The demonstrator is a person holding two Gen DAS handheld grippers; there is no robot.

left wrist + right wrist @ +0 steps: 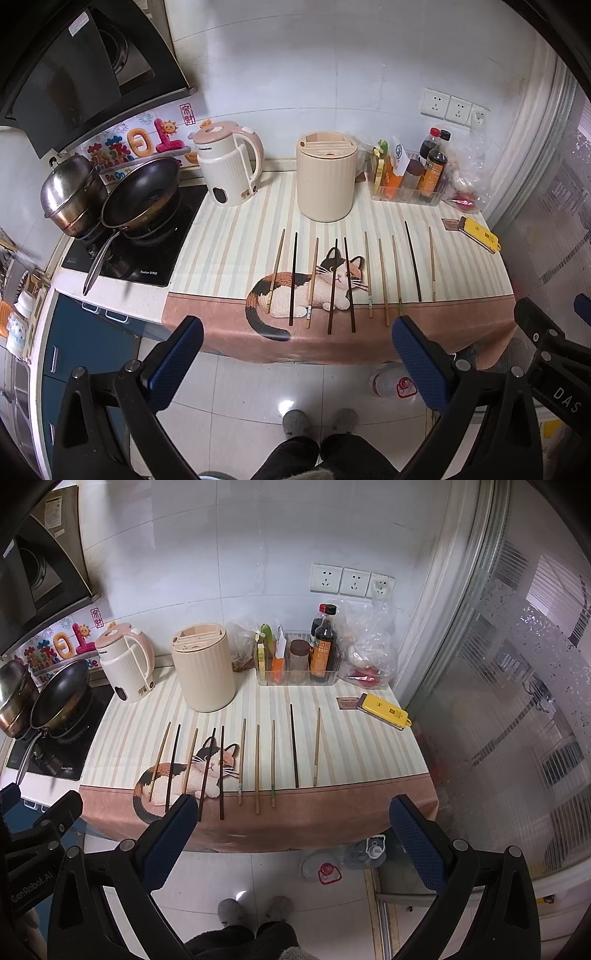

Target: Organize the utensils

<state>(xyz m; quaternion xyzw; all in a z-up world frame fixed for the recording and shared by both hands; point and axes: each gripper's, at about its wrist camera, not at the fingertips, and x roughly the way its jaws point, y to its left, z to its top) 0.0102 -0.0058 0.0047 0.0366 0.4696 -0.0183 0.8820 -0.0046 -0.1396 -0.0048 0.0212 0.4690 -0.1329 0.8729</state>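
Nothing looks done yet, as far as I can judge: ten chopsticks (349,285) lie singly in a loose row across the cat mat (229,236), some dark, some pale, and the slotted holder (326,176) stands behind them with nothing showing in its slots. So all the sorting and stowing is left. My left gripper (297,363) is spread wide and holds nothing; it hangs off the mat's near edge, over the floor, touching no stick. From the left wrist the row sits at twelve o'clock between my fingers (176,365), with the dark sticks nearest centre and the holder beyond them, also near twelve. My right gripper (293,843) is likewise wide apart and bare. From the right wrist the row (257,770) runs from about eleven to twelve, its near tips close above my left finger, while the holder (204,666) stands at eleven, well apart from me. A kettle (125,661) sits beside the holder at ten, and a yellow device (386,710) lies at one, clear of the sticks.
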